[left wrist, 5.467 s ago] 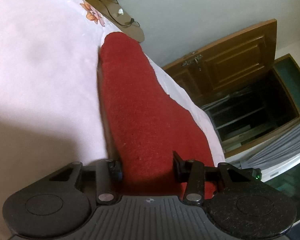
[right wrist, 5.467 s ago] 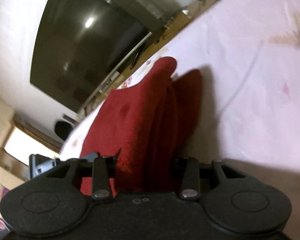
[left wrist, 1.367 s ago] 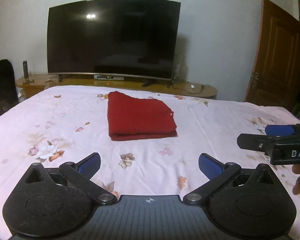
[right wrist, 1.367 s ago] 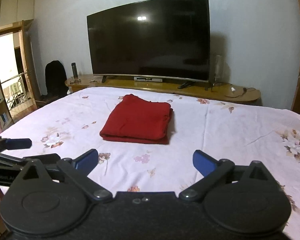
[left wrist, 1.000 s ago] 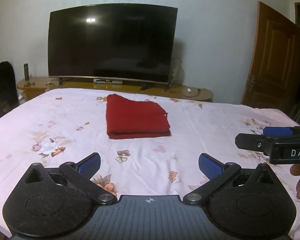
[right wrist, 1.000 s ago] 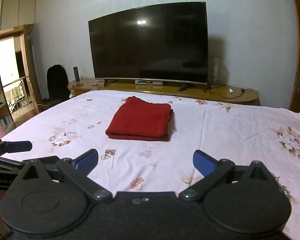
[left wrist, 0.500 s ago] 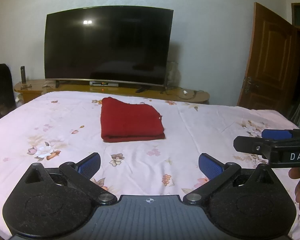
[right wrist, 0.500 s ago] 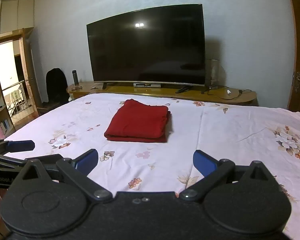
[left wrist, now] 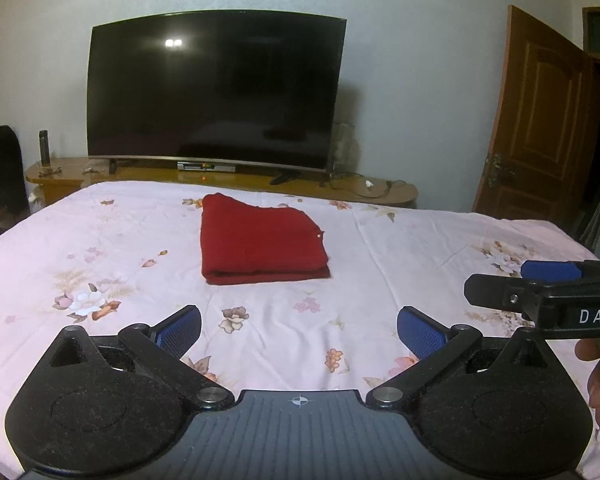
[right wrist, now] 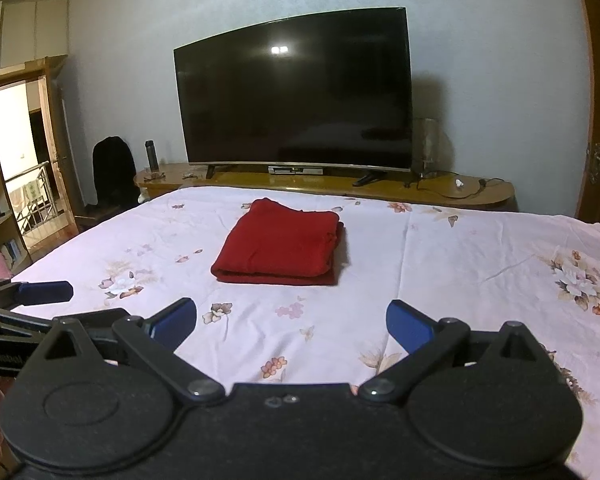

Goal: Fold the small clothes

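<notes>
Lying folded on bed (left wrist: 400, 248): red cloth (left wrist: 260, 240); both grippers' fingers spread, empty.

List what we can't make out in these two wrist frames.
- Red garment: its type and underside, both views; the folds hide them.
- Right gripper in the left view: cut off by the right edge.
- Left gripper in the right view: cut off by the left edge.
- Small items on the TV stand: too small to identify.
</notes>
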`<state>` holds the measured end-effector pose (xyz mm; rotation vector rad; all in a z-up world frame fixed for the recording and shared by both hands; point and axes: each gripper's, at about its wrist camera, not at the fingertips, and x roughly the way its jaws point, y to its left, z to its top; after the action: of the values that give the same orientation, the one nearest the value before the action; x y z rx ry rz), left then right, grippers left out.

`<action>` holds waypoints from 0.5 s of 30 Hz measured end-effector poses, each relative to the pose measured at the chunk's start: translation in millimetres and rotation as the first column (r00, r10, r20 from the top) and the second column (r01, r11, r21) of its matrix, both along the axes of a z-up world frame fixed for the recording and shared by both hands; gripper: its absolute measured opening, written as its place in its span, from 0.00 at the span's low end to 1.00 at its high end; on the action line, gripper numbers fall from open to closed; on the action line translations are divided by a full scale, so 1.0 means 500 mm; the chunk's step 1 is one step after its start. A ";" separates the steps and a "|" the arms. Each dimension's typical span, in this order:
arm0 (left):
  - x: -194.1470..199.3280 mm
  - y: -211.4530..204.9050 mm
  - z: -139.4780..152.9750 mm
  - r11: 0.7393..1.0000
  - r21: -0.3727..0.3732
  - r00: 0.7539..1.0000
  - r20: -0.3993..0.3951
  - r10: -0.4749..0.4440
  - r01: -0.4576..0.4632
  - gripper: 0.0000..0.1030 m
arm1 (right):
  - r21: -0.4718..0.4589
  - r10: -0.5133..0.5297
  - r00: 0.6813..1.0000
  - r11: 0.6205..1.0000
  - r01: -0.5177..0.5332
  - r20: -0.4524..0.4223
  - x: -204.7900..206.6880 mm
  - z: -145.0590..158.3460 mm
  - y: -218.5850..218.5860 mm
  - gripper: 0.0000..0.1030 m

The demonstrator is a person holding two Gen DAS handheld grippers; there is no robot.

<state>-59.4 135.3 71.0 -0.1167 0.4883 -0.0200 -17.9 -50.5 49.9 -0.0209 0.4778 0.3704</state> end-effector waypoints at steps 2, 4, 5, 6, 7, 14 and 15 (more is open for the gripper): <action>0.001 0.000 0.000 1.000 -0.001 1.000 0.001 -0.002 0.002 1.00 | -0.001 0.000 1.000 1.000 0.000 -0.002 0.002 0.001 -0.001 0.98; 0.000 -0.001 -0.002 1.000 -0.004 1.000 0.001 -0.003 0.003 1.00 | -0.001 0.001 1.000 1.000 -0.001 -0.001 0.002 0.002 -0.002 0.98; 0.001 -0.001 -0.002 1.000 -0.004 1.000 0.001 -0.004 0.004 1.00 | -0.001 0.001 1.000 1.000 -0.001 0.000 0.002 0.002 -0.002 0.98; 0.001 0.000 -0.003 1.000 -0.004 1.000 0.002 -0.005 0.005 1.00 | -0.001 0.002 1.000 1.000 -0.002 0.000 0.003 0.002 -0.002 0.98; 0.001 0.000 -0.003 1.000 -0.004 1.000 0.002 -0.006 0.006 1.00 | -0.001 0.001 1.000 1.000 -0.001 0.000 0.003 0.002 -0.002 0.98; 0.005 0.002 -0.004 1.000 -0.005 1.000 0.001 -0.009 0.009 1.00 | -0.003 0.001 1.000 1.000 -0.001 0.000 0.005 0.003 -0.001 0.98; 0.004 0.001 -0.004 1.000 -0.005 1.000 0.000 -0.009 0.009 1.00 | -0.004 0.001 1.000 1.000 -0.001 0.000 0.004 0.003 -0.001 0.98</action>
<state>-57.2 136.0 69.1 -0.1193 0.4883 -0.0303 -15.6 -50.9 51.4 -0.0251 0.4787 0.3704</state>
